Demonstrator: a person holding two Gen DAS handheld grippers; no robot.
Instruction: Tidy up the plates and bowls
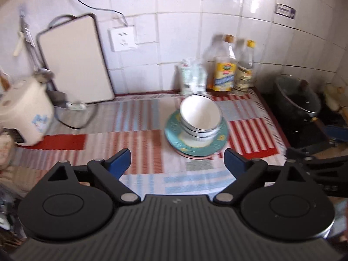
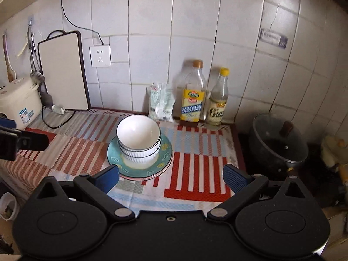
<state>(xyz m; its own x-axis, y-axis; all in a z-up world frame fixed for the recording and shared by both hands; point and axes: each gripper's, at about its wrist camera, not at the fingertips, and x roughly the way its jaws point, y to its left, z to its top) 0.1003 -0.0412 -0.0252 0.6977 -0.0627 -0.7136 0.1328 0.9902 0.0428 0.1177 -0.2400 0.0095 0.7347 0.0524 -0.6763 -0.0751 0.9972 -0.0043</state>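
From the left wrist, the left claw (image 1: 177, 163) gapes empty, short of the nested white ribbed ceramic bowls (image 1: 200, 119) on stacked teal patterned plates (image 1: 195, 145), mid-way along the striped-cloth desk (image 1: 130, 119); the blur hides finer detail. From the right wrist, the right claw (image 2: 170, 179) is likewise spread and empty, its left finger overlapping the plates' (image 2: 139, 165) near rim in view; the bowls (image 2: 139, 139) look stiff, glossy, breakable, so pinching a rim seems safest.
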